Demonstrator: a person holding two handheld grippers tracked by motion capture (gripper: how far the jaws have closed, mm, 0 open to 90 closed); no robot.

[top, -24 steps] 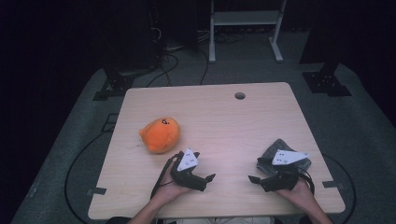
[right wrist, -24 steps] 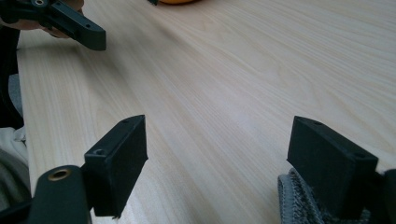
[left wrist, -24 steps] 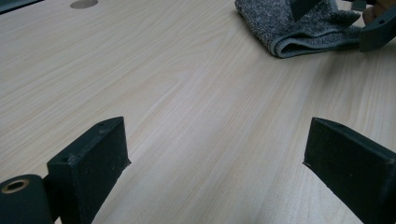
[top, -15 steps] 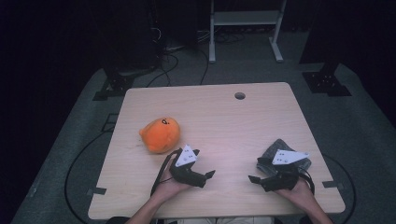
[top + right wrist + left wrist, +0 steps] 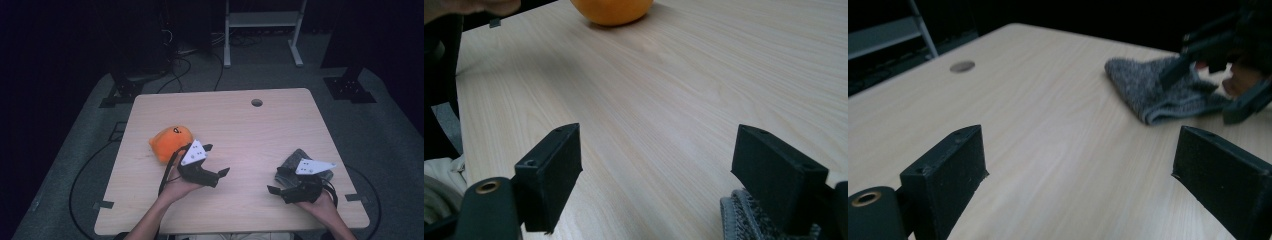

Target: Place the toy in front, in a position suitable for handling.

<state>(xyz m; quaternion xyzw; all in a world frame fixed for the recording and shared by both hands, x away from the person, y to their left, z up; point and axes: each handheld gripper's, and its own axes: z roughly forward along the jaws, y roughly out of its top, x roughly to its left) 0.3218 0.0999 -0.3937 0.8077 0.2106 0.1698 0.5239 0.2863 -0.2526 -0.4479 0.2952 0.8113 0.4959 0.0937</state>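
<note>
An orange plush toy [image 5: 169, 142] lies on the left half of the wooden table [image 5: 250, 125]. My left gripper [image 5: 216, 160] hovers just right of it, jaws open and pointing right, with nothing between them. In the left gripper view its jaws [image 5: 1078, 170] frame bare table, with a grey knitted cloth [image 5: 1158, 90] farther off. That cloth [image 5: 306, 161] lies at the right near the front edge. My right gripper [image 5: 274, 181] stands open beside it, pointing left. In the right gripper view the open gripper [image 5: 656, 175] faces the toy [image 5: 611, 10], and the cloth [image 5: 744, 220] sits under the right jaw.
A round cable hole [image 5: 256, 102] sits near the table's far edge. Behind the table stand a white metal frame [image 5: 262, 20] and dark stands with cables on the floor. The middle of the table lies between the two grippers.
My left gripper has moved a little away from the person, coming closer to the orange toy. The right gripper and the cloth have stayed where they were.
</note>
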